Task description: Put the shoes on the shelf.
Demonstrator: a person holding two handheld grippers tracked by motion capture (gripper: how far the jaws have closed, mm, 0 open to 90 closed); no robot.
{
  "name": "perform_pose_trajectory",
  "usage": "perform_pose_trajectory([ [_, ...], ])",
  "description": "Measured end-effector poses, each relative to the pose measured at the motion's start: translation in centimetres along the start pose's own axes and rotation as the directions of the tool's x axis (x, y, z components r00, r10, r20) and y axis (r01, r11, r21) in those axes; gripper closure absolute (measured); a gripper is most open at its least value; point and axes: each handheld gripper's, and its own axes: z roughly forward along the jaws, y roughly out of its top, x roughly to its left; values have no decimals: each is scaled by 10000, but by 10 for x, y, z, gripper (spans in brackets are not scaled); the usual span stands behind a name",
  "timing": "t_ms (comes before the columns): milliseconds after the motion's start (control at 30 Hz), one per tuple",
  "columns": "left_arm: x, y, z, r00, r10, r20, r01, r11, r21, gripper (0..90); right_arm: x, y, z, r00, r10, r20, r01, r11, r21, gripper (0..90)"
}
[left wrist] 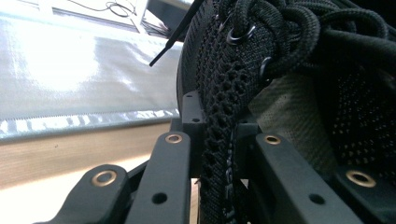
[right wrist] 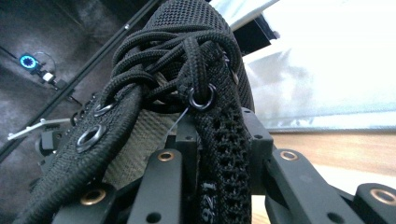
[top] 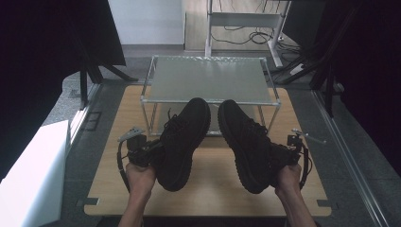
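Two black knit lace-up shoes are held up over the wooden table [top: 213,187], soles turned toward the high camera. My left gripper [top: 150,152] is shut on the collar wall of the left shoe [top: 182,142]. In the left gripper view the knit wall [left wrist: 219,140] is pinched between the black jaws, with laces above. My right gripper [top: 278,156] is shut on the side wall of the right shoe [top: 246,144]. The right gripper view has that wall [right wrist: 224,149] clamped between its jaws, next to a lace eyelet.
A two-tier metal rack with a frosted top shelf [top: 208,78] stands at the back of the table, just beyond the shoe toes. A white box [top: 33,175] sits off the table at the left. Black stands and cables crowd the floor around.
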Motion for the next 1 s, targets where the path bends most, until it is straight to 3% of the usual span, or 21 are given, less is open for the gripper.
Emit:
perform_pose_trajectory([
  [467,1,31,9,9977,-676,93,680,9960,-577,807,19,36,16,9996,258,-115,-263,9988,-409,740],
  [733,4,51,21,9959,-898,-123,884,9923,-873,807,20,55,25,9980,634,-40,-635,9957,-673,740],
  [900,6,61,26,9935,-1117,-232,1087,9887,-1029,807,20,65,31,9980,616,156,-602,9950,-793,739],
  [1000,9,71,33,9886,-1470,-312,1425,9830,-1160,807,18,74,38,9968,715,360,-684,9943,-813,739],
])
